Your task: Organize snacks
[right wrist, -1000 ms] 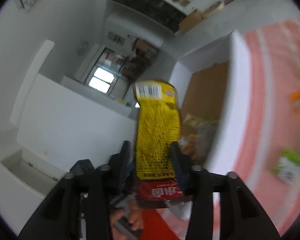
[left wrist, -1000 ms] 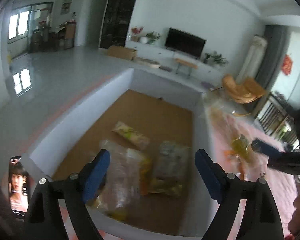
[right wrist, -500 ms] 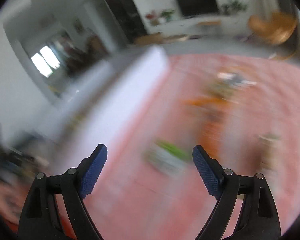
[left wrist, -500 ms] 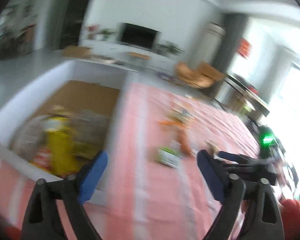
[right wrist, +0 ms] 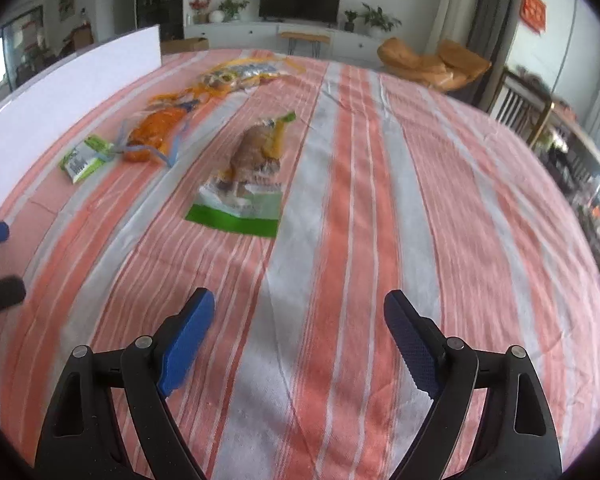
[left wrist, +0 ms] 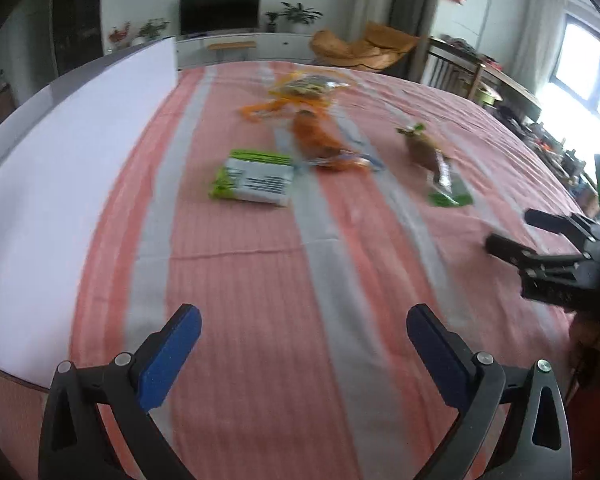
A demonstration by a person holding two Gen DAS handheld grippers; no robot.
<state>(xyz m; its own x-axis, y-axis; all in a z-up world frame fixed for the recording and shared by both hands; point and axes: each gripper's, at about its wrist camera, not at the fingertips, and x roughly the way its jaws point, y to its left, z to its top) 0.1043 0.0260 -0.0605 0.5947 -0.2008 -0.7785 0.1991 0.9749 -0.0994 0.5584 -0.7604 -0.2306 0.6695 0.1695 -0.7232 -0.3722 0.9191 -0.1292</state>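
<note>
Striped cloth: pink and grey striped cloth (right wrist: 340, 240) covers the whole work surface; both grippers point down over it.
Left gripper: left gripper (left wrist: 304, 332) has blue pads spread wide, nothing between them, only bare cloth; the jaws have just been opening.
Right gripper: right gripper (right wrist: 299, 320) also stands wide and empty over the cloth; its jaws have just been opening too. In the left view it shows at the right edge (left wrist: 512, 232).
Green-and-white packet: green-and-white packet (left wrist: 254, 178) lies flat well ahead of the left gripper, slightly left of its centre line; in the right view it is far off to the upper left (right wrist: 85, 159).
Orange bag: orange bag (left wrist: 318, 144) lies just beyond the packet, touching or nearly touching its right corner.
Brown snack bag: brown snack bag (right wrist: 248, 172) with a green bottom edge lies ahead of the right gripper, a little left of centre, well apart from the pads.
Clear yellow-trimmed bag: clear yellow-trimmed bag (right wrist: 244, 72) is farthest away, behind the orange bag.
White box wall: white box wall (left wrist: 60, 168) runs along the left side of the cloth; its inside is not visible.
</note>
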